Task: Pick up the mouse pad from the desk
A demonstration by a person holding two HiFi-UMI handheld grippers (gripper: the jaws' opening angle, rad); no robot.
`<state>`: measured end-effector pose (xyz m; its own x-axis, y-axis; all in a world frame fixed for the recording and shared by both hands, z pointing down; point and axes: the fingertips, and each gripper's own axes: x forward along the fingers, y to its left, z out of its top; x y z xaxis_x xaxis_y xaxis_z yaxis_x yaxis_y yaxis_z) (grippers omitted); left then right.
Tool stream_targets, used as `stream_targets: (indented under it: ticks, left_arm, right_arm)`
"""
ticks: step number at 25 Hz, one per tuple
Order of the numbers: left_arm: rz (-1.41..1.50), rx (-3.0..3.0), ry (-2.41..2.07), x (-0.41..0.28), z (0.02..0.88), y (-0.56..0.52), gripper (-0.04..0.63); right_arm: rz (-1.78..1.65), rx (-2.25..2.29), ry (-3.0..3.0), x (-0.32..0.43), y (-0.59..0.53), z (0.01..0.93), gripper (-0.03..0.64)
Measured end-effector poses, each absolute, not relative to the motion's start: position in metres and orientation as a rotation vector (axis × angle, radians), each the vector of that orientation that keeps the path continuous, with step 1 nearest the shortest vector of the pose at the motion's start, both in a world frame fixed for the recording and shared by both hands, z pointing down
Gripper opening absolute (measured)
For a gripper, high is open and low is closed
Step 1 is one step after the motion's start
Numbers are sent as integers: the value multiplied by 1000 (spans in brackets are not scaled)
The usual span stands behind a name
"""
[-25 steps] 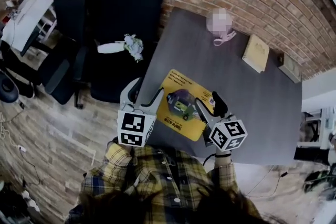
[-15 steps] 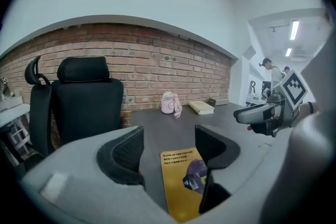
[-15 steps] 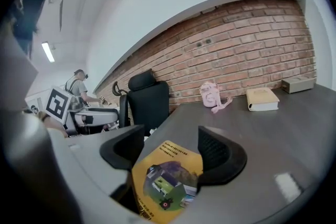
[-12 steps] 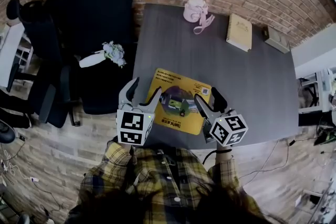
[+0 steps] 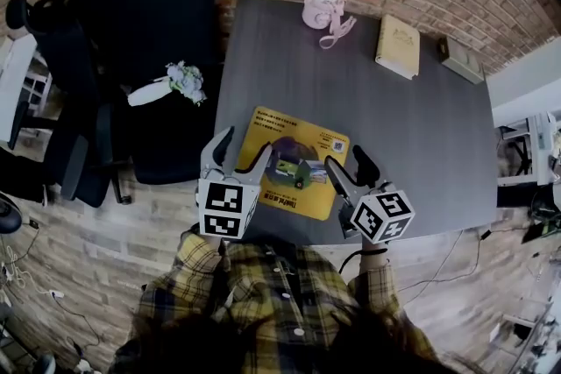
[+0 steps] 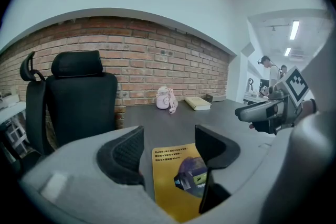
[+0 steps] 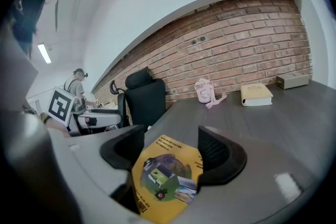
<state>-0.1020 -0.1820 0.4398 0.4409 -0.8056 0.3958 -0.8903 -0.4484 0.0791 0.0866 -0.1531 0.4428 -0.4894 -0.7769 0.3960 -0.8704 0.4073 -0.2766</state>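
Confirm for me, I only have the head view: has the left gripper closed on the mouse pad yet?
Observer: No. In the left gripper view, the left gripper has its jaws apart. The mouse pad lies flat on the desk, seen through the gap, not pinched.
Operator: And the other side?
Observer: Same. The right gripper is open, with the pad showing between its jaws and nothing gripped.
Operator: Anything off the desk that I can't see?
Observer: A person stands in the lit room far to the right in the left gripper view.
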Motion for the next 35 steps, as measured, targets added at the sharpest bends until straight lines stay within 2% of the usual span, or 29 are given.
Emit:
stream_targets:
  ticks: [17, 35]
  left_arm:
    - [698, 2376, -1367, -81, 517, -189, 301]
    - [917, 2200, -1310, -96, 619, -192, 301]
  right_arm:
    - [926, 1474, -2424, 107, -145, 491, 295]
    - [1184, 1457, -2360, 121, -141, 552, 295]
